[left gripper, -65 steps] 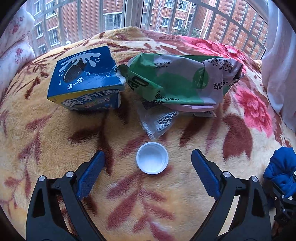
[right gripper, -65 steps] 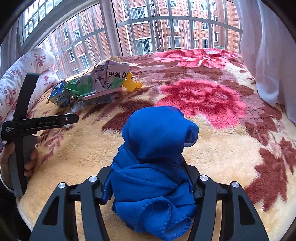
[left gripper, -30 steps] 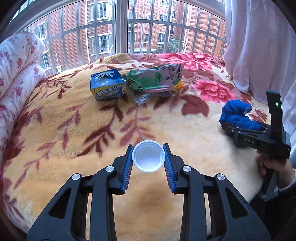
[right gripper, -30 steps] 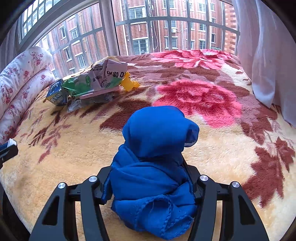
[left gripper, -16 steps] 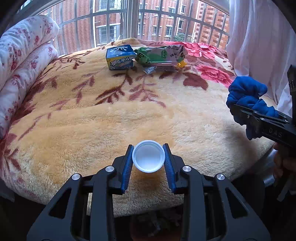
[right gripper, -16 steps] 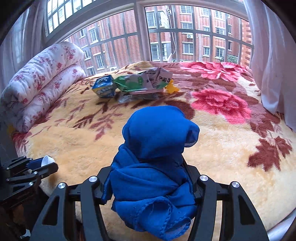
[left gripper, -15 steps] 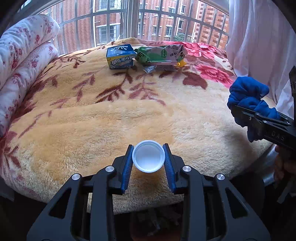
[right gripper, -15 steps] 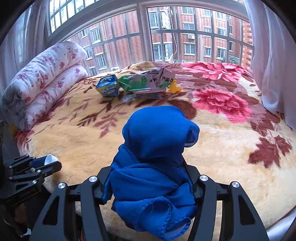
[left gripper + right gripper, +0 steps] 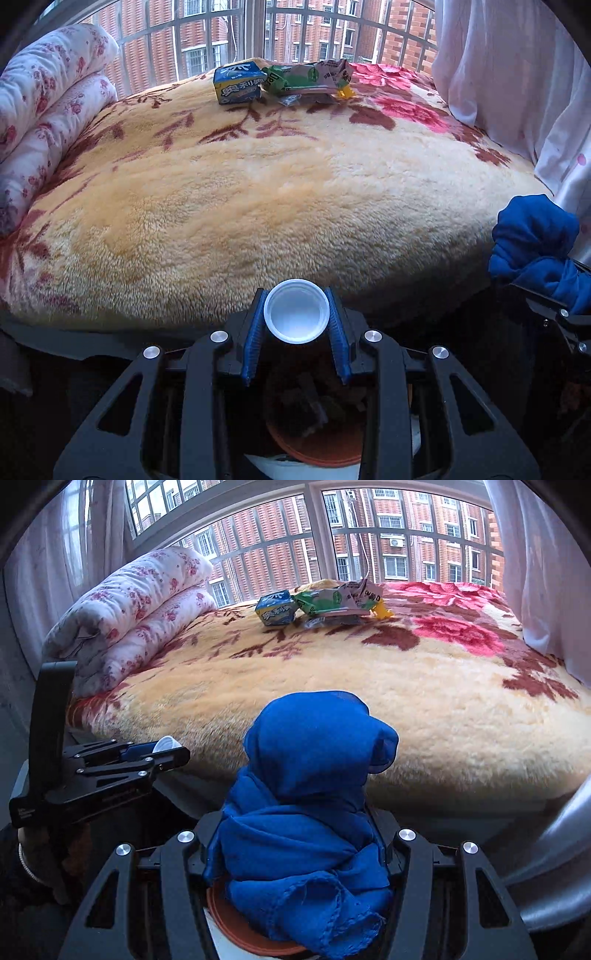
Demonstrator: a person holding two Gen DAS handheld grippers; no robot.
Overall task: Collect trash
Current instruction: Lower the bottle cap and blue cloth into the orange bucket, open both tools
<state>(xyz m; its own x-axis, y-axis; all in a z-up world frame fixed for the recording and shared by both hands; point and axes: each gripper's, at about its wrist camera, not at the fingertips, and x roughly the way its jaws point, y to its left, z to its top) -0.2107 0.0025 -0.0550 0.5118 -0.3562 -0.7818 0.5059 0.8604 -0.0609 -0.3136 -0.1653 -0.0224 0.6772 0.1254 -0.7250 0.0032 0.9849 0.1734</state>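
Blue cloth point(image 9: 306, 797) bundled in my right gripper point(image 9: 295, 853) hides its pads; my left gripper point(image 9: 296, 325) clamps a white cap point(image 9: 296, 315) past the bed's near edge point(image 9: 258, 295), above a dim, half-hidden bin point(image 9: 314, 446).

Left gripper point(image 9: 296, 320): black frame, blue ribbed pads, jaws narrowed and clamped on both sides of a small white cap point(image 9: 296, 311), open face toward the camera. It tilts downward, past the edge of the bed. In the right wrist view it sits at lower left, seen side-on, cap tip poking from the jaws; the hand on its handle point(image 9: 35, 853) is dark and mostly hidden.

Right gripper point(image 9: 295, 853): jaws about half apart, pressed against a bundled blue cloth point(image 9: 306, 797) that fills the gap and bulges up above the fingers. It also tilts downward. In the left wrist view it shows at the right edge.
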